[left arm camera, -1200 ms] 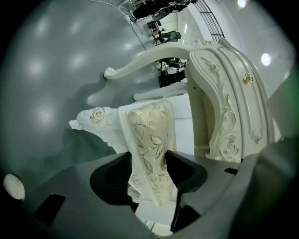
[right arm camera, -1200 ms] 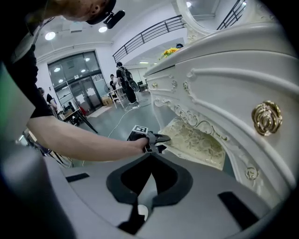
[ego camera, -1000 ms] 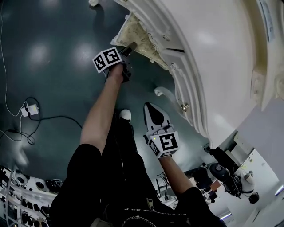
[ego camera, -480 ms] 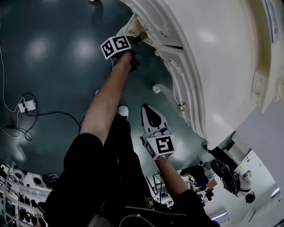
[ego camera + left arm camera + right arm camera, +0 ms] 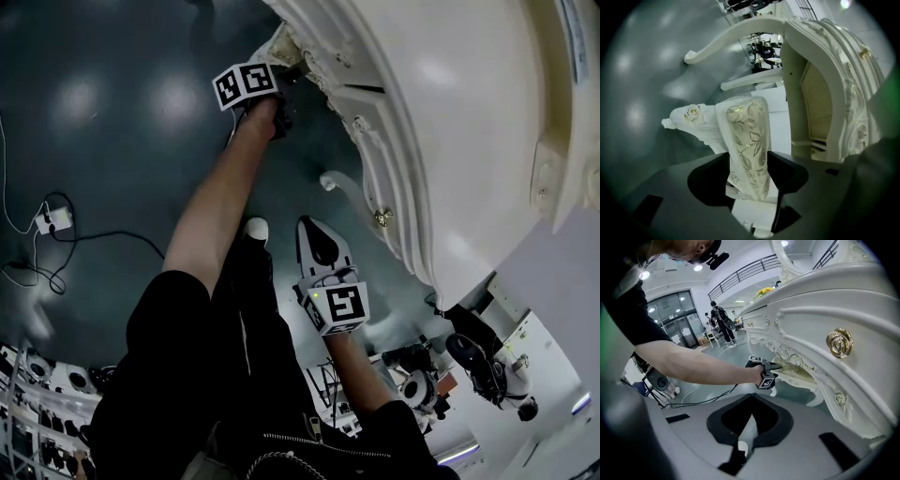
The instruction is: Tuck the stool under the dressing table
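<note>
The white dressing table (image 5: 450, 122) fills the right of the head view. The stool (image 5: 281, 45) sits under its edge, only a strip of cream seat showing. My left gripper (image 5: 292, 71) reaches to it at the top. In the left gripper view the stool's gold-flowered upholstered edge (image 5: 745, 140) fills the gap of the left gripper (image 5: 749, 157); its jaws have just been opening slightly but both pads still touch the fabric. A carved rose stool leg (image 5: 691, 117) shows beside it. My right gripper (image 5: 307, 225) hangs near the table's curved leg (image 5: 342, 187), shut and empty (image 5: 751, 397).
A power strip with cables (image 5: 47, 220) lies on the dark floor at left. The person's shoe (image 5: 255, 228) is beside the right gripper. Equipment (image 5: 478, 361) stands at lower right. A drawer with a gold knob (image 5: 840, 343) is close on the right.
The left gripper has moved up and right toward the table with the stool in it; less of the seat shows. The right gripper has hardly moved.
</note>
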